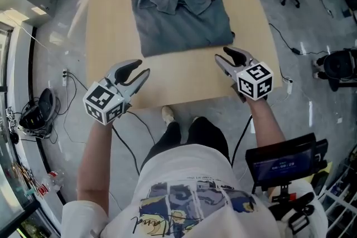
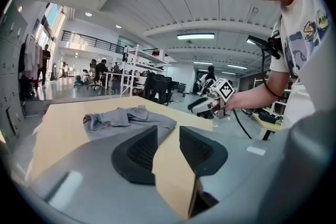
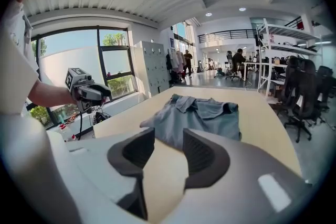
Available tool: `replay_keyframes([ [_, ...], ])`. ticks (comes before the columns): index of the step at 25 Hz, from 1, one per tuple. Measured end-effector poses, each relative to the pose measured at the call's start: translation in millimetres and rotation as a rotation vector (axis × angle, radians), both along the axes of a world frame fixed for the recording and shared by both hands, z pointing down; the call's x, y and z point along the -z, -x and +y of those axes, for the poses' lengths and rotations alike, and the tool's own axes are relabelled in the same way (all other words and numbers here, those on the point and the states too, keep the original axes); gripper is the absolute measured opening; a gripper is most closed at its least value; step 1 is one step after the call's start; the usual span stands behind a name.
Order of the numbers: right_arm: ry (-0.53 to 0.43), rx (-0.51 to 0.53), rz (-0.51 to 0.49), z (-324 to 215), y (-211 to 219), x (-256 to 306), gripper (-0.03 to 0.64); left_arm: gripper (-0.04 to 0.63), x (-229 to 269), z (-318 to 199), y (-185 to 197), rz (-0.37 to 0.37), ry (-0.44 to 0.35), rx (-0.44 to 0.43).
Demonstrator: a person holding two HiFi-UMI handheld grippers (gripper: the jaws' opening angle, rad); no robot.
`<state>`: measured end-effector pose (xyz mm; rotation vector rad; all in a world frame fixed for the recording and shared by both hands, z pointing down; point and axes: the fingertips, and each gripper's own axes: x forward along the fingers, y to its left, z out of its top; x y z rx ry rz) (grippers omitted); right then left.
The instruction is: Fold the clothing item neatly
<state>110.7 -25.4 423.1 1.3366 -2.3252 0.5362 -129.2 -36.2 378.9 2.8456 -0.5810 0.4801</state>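
Grey-black left gripper [image 1: 140,68]: jaws apart, nothing between, only bare wooden table [image 1: 111,19] in gap. Right gripper [image 1: 222,54]: jaws likewise spread, empty, tips just off near right corner of shirt [image 1: 181,14]. Shirt blue-grey, folded to rectangle, collar at far end, on table's far half. Under-layers hidden. Table's far edge cut off by frame top.

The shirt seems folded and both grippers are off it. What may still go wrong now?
1. The shirt lies folded on the table, but its collar looks rumpled and uneven, so the fold may not count as neat.
2. The left gripper and right gripper are both open and empty near the front edge; reaching in to tidy might drag the hem and undo the fold.
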Motion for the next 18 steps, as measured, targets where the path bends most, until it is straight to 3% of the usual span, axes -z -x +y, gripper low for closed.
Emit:
replay_keyframes([
  [6, -0.012, 0.092, -0.047, 73, 26, 12, 0.146, 0.014, 13, 84, -16, 0.036, -0.004, -0.033],
  [13, -0.037, 0.196, -0.053, 201, 33, 31, 0.084, 0.008, 33, 214, -56, 0.094, 0.044, -0.02],
  [18, -0.05, 0.232, -0.056, 261, 28, 29, 0.058, 0.008, 26, 289, -78, 0.093, 0.075, -0.034],
])
